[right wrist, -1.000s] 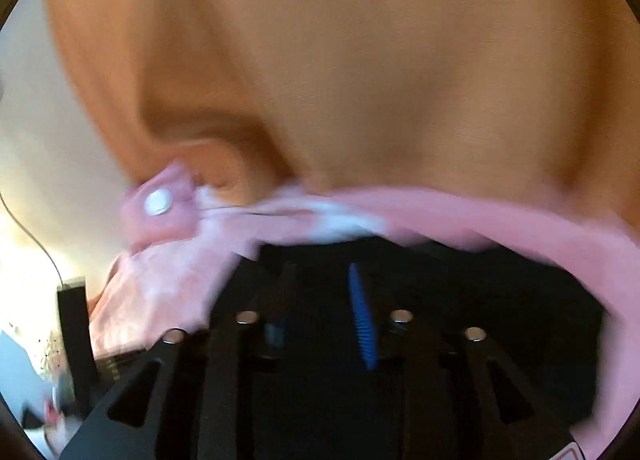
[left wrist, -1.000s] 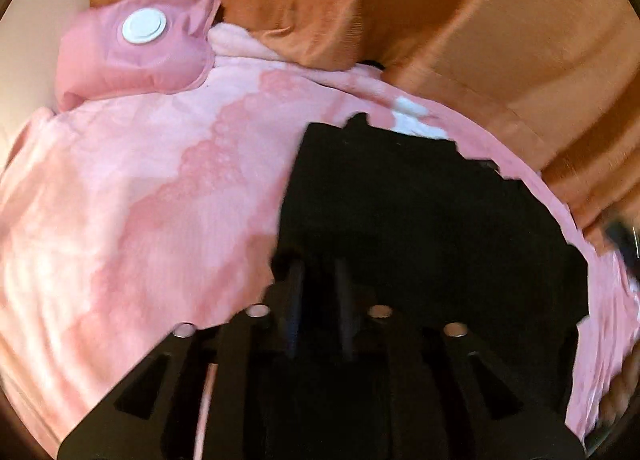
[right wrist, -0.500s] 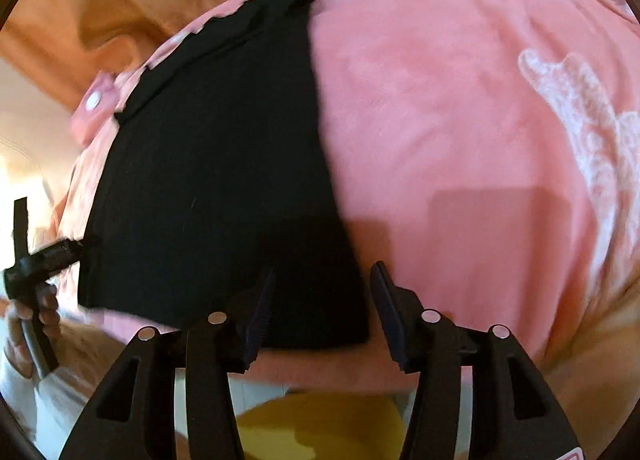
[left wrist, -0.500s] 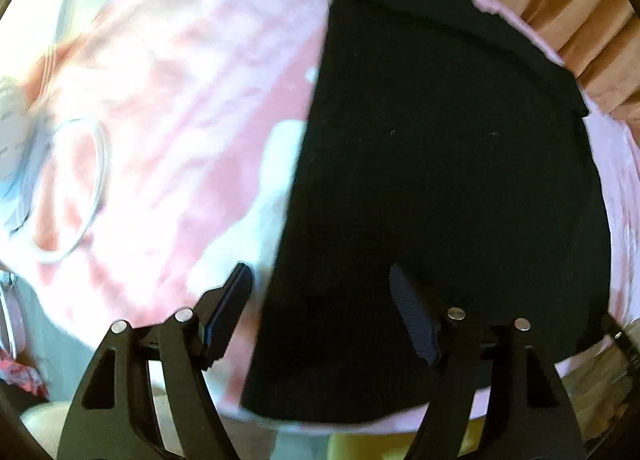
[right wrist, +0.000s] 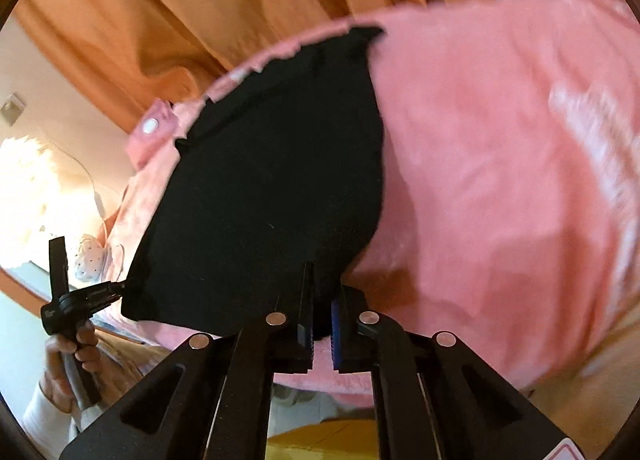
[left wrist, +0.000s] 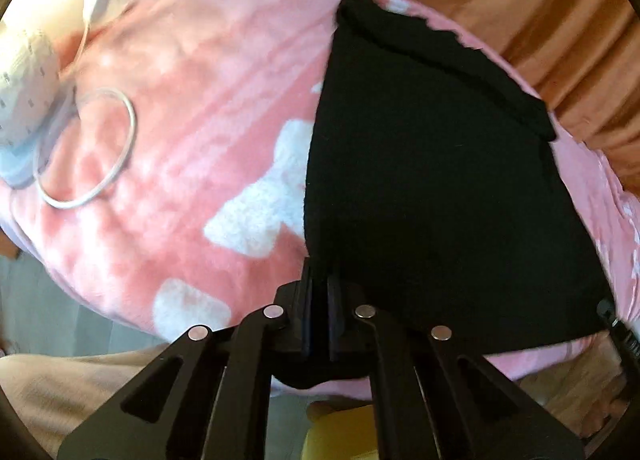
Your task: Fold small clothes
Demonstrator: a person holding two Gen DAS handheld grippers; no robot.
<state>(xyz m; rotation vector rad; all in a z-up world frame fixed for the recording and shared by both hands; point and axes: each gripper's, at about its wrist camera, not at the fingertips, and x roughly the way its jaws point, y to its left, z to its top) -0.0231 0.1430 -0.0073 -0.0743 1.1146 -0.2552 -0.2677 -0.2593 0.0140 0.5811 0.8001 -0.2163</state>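
Bed under pink blanket [left wrist: 208, 108] with white patches. On blanket: black garment [left wrist: 432, 188] spread flat, thin ring [left wrist: 86, 148] well apart at left.

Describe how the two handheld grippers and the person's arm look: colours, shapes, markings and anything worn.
Both are black plastic scissor-style linkages with triangular cut-outs and four round silver pivot pins. The left gripper has black ribbed pads; the right gripper has one blue ribbed pad, and a red-and-white sticker at its lower corner. Seen from the right wrist view, the left gripper is held by a black pistol-style handle, and the wrist wears a white sleeve.
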